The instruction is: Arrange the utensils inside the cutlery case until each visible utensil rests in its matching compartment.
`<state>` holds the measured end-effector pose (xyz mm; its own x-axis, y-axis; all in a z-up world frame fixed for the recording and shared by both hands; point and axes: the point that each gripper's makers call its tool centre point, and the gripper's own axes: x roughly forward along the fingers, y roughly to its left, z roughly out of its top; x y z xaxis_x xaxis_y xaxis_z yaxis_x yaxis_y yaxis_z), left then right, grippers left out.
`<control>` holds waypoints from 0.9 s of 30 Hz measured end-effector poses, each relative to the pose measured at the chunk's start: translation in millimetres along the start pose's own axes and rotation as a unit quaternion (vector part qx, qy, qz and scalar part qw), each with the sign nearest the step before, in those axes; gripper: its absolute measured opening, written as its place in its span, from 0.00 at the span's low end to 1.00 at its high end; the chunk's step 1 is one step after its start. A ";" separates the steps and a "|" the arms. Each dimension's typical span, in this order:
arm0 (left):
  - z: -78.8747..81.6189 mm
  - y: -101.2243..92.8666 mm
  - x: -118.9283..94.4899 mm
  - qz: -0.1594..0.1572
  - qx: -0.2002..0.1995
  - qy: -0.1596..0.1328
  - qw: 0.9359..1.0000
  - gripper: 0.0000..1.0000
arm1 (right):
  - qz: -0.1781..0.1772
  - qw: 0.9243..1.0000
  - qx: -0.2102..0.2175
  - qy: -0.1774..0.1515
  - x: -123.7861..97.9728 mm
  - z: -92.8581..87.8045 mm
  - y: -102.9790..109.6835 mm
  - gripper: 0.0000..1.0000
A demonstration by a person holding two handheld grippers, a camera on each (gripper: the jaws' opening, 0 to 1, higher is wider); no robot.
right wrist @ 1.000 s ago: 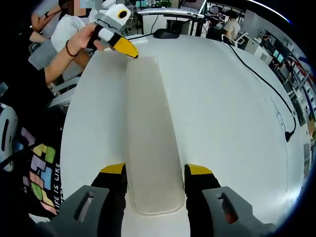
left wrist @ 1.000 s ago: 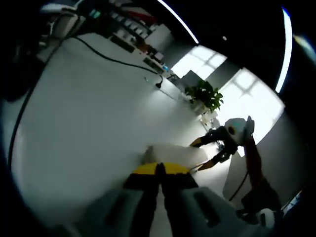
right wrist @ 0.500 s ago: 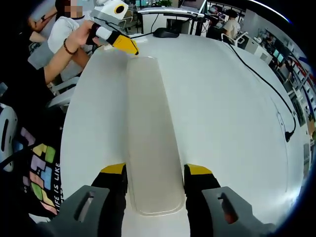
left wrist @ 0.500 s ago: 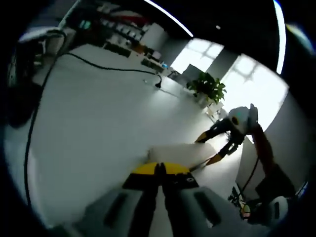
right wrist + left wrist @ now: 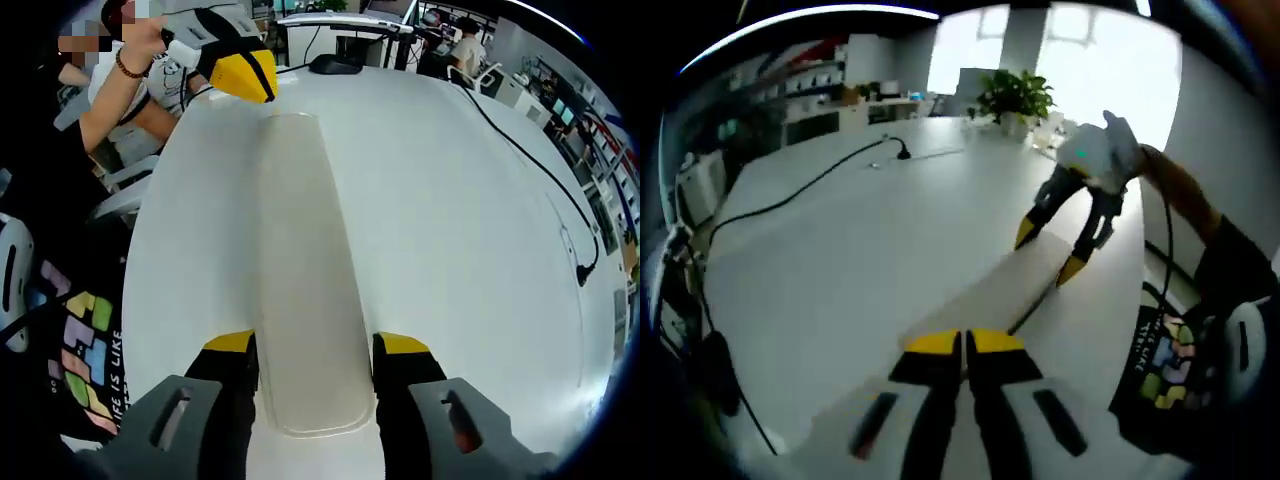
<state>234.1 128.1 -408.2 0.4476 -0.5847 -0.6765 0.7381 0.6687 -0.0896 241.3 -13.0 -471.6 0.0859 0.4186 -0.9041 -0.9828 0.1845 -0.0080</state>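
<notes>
We kept the right gripper [image 5: 312, 355] wide open, straddling the long translucent plastic cutlery case [image 5: 300, 270], probably steadying it; left gripper [image 5: 962, 343] was closed, empty.

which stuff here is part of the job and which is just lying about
Job:
- case, long and translucent, on the table
- right gripper, jaws either side of the case's near end
- left gripper, jaws together, by the far end

Lying about:
- black cable
- mouse
- plant
</notes>
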 end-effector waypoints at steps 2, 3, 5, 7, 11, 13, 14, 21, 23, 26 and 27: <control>-0.8 1.7 2.3 0.006 0.019 0.023 1.000 0.02 | -0.002 1.000 -0.003 0.001 -0.5 0.3 -0.1 0.47; -0.8 2.5 2.8 0.009 0.027 0.030 0.999 0.02 | -0.003 1.000 -0.003 0.003 -1.0 0.1 -0.4 0.47; -1.0 3.8 3.8 0.013 0.057 0.048 0.997 0.02 | -0.005 1.000 -0.003 0.002 -3.3 0.5 -1.1 0.47; -3.1 5.9 4.5 0.019 0.080 0.069 0.994 0.03 | -0.007 1.000 -0.001 -0.002 -6.8 2.0 -2.4 0.48; -8.2 8.2 7.6 0.021 0.112 0.106 0.988 0.03 | -0.015 1.000 0.000 -0.010 -17.7 3.9 -5.5 0.49; -9.3 6.9 9.1 0.014 0.123 0.114 0.986 0.04 | -0.019 1.000 0.002 -0.011 -23.4 3.3 -7.1 0.49; -10.2 6.6 9.7 0.010 0.127 0.119 0.985 0.04 | -0.021 1.000 0.002 -0.011 -26.3 2.7 -7.9 0.49; -17.8 13.0 13.2 0.003 0.152 0.158 0.976 0.05 | -0.025 1.000 0.006 -0.008 -39.2 -3.7 -8.3 0.42; -18.0 17.0 14.0 0.006 0.151 0.165 0.975 0.05 | -0.025 1.000 0.007 -0.007 -39.5 -4.6 -8.0 0.37; -19.6 21.0 14.5 0.005 0.148 0.173 0.974 0.05 | -0.024 1.000 0.010 -0.002 -39.5 -6.7 -7.4 0.36; -21.4 21.6 14.7 0.004 0.147 0.176 0.973 0.05 | -0.024 1.000 0.010 -0.001 -39.3 -7.1 -7.6 0.35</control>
<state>245.9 143.8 -435.7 0.2905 -0.3515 -0.8900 0.8711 0.4819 0.0941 244.2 -37.2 -439.0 0.1339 0.4102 -0.9021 -0.9741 0.2218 -0.0437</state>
